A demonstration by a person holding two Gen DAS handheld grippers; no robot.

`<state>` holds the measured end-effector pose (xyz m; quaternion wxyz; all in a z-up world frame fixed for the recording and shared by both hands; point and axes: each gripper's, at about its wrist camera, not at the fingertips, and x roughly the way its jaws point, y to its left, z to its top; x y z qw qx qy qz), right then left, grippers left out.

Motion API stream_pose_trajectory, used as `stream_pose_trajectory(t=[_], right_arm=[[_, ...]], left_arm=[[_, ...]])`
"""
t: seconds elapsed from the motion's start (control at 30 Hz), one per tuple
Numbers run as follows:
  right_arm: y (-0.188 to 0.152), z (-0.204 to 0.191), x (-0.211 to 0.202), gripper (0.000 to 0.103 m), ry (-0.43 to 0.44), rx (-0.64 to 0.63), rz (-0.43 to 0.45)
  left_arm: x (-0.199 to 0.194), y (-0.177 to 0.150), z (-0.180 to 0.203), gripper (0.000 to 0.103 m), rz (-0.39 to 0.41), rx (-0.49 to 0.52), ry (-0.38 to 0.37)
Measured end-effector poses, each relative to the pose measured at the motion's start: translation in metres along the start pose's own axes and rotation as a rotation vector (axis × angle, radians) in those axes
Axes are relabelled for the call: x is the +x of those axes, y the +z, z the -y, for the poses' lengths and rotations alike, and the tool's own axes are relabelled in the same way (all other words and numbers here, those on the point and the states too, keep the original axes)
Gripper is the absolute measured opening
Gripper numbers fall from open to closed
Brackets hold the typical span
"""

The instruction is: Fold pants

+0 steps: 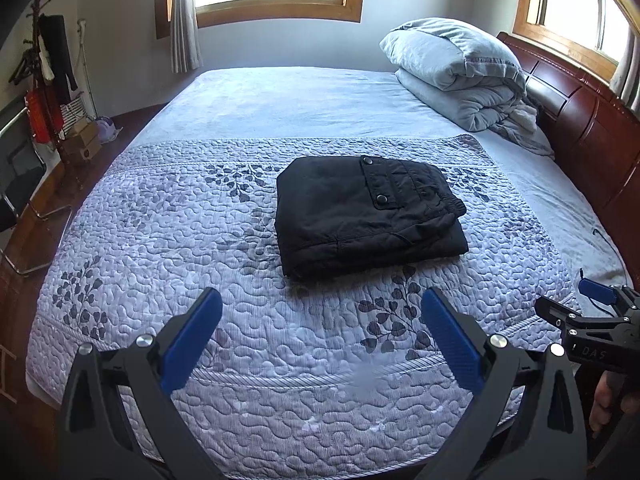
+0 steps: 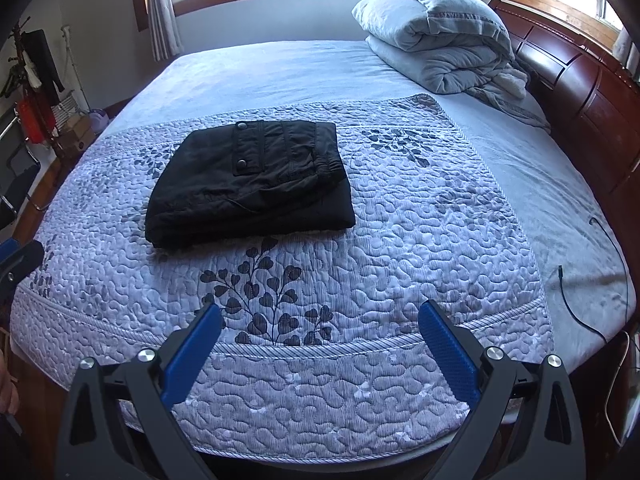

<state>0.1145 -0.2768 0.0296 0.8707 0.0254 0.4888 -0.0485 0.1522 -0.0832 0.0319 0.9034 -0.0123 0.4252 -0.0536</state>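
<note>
I see a quilted bedspread (image 1: 160,240) on a bed under windows; folded black pants (image 1: 368,212) lie crosswise, waistband rightward; both jaws wide open, empty.

The left tongs (image 1: 320,304) and right tongs (image 2: 320,316) each lose their black arms at the bottom edge of their own views. In the left wrist view the right tongs (image 1: 596,296) enter from the right edge, only partly in frame, so the spread of their fingers cannot be told. In the right wrist view just a blue-and-black scrap of the left tongs (image 2: 18,258) shows at the left edge.

Beyond both tongs, the inner layers of the folded pants (image 1: 368,212) are hidden under the top layer. A blurred patch on the quilt (image 1: 366,380) lies between the left tongs' fingers. Far left of the tongs, the things on the coat rack (image 1: 46,76) are too small to identify.
</note>
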Motion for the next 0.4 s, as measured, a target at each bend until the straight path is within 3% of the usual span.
stream_pose_trajectory(t=[0.4], right_arm=[[0.001,0.0031,0.0069,0.099,0.008,0.025,-0.018]], left_arm=[[0.0056,0.0017,-0.0021,0.099,-0.027,-0.005,-0.016]])
